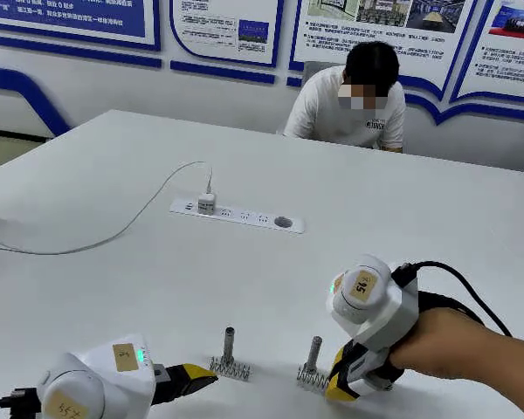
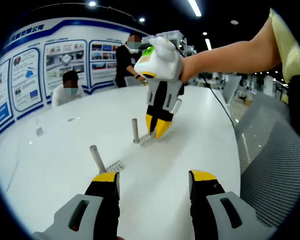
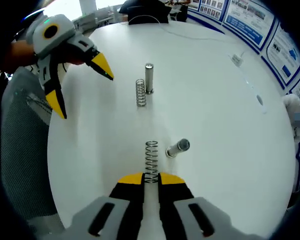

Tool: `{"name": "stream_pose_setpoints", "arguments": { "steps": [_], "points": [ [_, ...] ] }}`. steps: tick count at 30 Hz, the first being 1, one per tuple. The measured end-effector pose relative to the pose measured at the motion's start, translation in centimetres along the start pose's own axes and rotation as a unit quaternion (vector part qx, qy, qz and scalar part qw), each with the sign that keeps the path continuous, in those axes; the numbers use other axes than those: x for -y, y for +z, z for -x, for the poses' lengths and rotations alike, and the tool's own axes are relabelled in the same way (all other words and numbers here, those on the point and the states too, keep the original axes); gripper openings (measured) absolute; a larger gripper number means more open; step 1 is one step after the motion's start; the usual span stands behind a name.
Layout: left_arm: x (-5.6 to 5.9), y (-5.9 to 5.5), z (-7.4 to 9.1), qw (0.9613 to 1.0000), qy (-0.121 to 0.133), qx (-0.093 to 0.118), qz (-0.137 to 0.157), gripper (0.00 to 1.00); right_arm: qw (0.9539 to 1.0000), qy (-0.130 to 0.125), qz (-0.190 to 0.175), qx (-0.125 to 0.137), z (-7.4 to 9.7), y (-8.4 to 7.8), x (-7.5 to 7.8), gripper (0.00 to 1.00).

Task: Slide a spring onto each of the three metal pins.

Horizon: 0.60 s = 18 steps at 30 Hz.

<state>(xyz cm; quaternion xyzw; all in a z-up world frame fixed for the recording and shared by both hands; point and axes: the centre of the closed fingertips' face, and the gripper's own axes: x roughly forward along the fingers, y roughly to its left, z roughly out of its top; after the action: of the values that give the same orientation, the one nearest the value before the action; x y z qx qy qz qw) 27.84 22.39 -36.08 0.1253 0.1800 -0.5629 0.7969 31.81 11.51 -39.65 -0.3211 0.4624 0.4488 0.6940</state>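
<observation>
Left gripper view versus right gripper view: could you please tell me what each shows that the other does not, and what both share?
Left gripper view adds: the left gripper's own yellow-tipped jaws, open over the white table, and the right gripper from outside, held in a hand.
Right gripper view adds: the right gripper's own jaws shut on the near steel coil spring, and the left gripper with its jaws apart.
Both: the near grey metal pin and far grey metal pin, upright, with the far steel coil spring lying beside the far one.

Bright even indoor light, ceiling strip lights (image 2: 194, 7) overhead, soft faint shadows, fisheye bending at edges
</observation>
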Motion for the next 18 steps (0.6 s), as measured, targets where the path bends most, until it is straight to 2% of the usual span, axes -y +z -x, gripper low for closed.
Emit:
{"name": "stream_pose_setpoints", "arguments": {
  "steps": [11,18],
  "points": [
    [0.6,0.7,-0.6,0.9999,-0.009,0.005,-0.01,0.56,0.9993,0.026,0.028,0.003,1.6,0.7,-2.9,0.12],
    [1.0,1.3,-1.1,0.9997,-0.016,0.009,-0.017,0.55,0.9983,0.035,0.047,0.003,2.2,1.1,-4.0,0.12]
  ]
}}
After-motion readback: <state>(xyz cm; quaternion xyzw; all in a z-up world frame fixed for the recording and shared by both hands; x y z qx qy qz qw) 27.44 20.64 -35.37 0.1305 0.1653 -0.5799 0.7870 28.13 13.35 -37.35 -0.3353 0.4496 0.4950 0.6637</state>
